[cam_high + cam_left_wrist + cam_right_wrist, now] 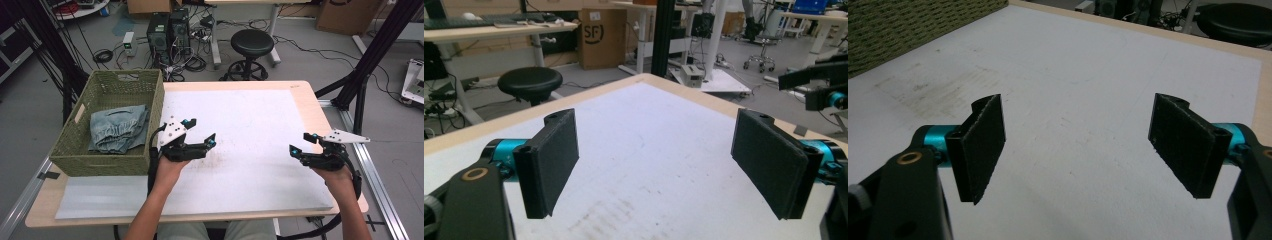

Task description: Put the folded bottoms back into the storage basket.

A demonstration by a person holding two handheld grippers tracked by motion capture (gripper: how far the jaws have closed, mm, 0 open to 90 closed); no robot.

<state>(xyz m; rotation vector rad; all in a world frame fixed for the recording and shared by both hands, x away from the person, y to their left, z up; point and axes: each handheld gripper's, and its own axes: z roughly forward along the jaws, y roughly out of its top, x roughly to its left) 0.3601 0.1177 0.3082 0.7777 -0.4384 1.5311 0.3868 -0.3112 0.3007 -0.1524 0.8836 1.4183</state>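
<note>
L gripper (200,131) sits over the white mat (250,130) on the desk (320,115), just right of the green woven basket (75,150), held by the person's left hand (167,170). Its fingers (551,160) stand wide apart w/ nothing between them; in the left gripper view only bare mat shows in the gap. Grey three-cornered plate on top, black cable trailing down by the wrist.

R gripper (300,144) hangs over the mat's right part, near the desk's right edge, in the right hand (337,175). Fingers (980,145) likewise wide apart, empty; right gripper view shows scuffed mat between them and the basket wall at top left.

The two grippers are well apart from each other, both pointing roughly away from the person and inward.

Folded denim garment (119,129), light blue w/ a gathered waistband, lies inside the basket toward its near right part, touching the basket floor; neither gripper touches it. L gripper is the nearer one, just outside the basket's right wall.

Beyond the desk: black round stool (252,44), PC towers (167,30), tangled cables on the floor.
</note>
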